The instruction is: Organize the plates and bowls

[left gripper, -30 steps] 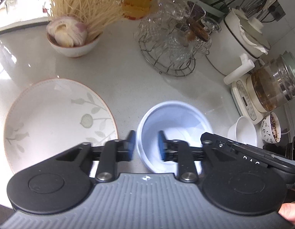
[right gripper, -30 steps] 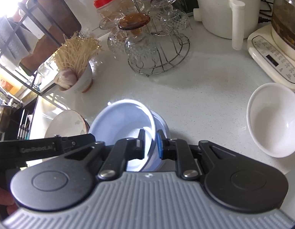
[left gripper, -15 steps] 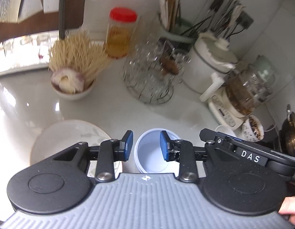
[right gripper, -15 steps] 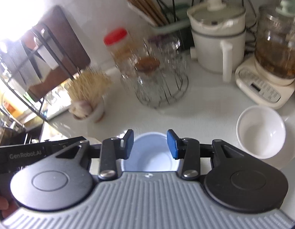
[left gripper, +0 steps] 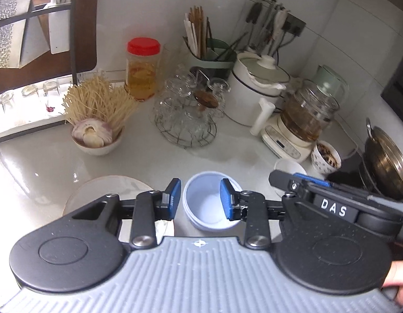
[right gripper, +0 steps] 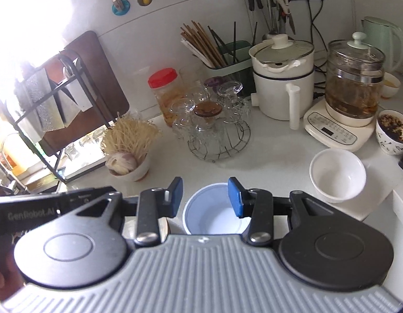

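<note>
Two stacked pale blue bowls (left gripper: 210,203) stand on the white counter, also seen in the right wrist view (right gripper: 214,215). My left gripper (left gripper: 200,198) is open and empty, held well above them. My right gripper (right gripper: 205,198) is open and empty, also high above them. A white plate with a leaf pattern (left gripper: 107,190) lies left of the bowls, partly hidden by the left gripper. A small white bowl (right gripper: 337,173) sits to the right, also in the left wrist view (left gripper: 290,168).
A bowl of noodles and garlic (left gripper: 97,135) stands back left. A wire rack of glasses (left gripper: 187,120), a red-lidded jar (left gripper: 142,69), a white pot (right gripper: 282,83), a glass kettle (right gripper: 355,88) and a patterned cup (right gripper: 391,131) line the back. A wok (left gripper: 386,161) is far right.
The right gripper let go of the blue bowl's rim and opened. Both grippers rose up and back from the stacked bowls, which now look smaller.
</note>
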`<state>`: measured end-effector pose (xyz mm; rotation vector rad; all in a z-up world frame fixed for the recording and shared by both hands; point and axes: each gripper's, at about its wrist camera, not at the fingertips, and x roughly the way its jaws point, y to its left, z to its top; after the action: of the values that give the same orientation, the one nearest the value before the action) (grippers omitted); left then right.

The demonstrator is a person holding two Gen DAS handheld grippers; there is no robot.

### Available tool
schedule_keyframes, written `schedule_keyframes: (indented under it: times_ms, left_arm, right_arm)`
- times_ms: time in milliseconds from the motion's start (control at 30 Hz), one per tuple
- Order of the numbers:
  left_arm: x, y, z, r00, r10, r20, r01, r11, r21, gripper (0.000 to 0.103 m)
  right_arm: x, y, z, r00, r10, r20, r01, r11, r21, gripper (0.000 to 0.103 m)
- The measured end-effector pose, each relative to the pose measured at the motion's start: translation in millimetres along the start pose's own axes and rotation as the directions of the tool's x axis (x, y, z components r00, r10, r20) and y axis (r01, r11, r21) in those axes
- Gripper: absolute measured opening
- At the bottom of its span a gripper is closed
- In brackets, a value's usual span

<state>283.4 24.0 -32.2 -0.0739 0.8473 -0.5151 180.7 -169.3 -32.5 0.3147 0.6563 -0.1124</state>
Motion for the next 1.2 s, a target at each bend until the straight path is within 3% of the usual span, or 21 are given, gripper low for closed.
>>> schedule_keyframes:
  times_ms: [433, 933, 1200]
  left_arm:
    - [20.8, -23.8, 8.6, 1.0, -0.027, -0.005, 0.028, 1.0, 0.009, 0.039]
    - [96.7, -109.7, 39.5, 0.995, -0.084, -0.057, 0.089, 0.993, 0.079, 0.042]
    - [146.1, -135.9, 44.9, 0.987, -0.082, -0.139, 0.096, 0.991, 0.097, 0.045]
  right_arm:
    - [-7.4, -34.5, 4.2, 0.998, -0.053, 0.02, 0.053, 0.998, 0.019, 0.041]
    - [-0.6, -130.9, 37.1, 0.99, -0.143, 0.017, 0.14, 0.985, 0.103, 0.041]
    - [11.0, -182.3, 40.5, 0.981, -0.195, -0.023, 0.196, 0.961, 0.193, 0.041]
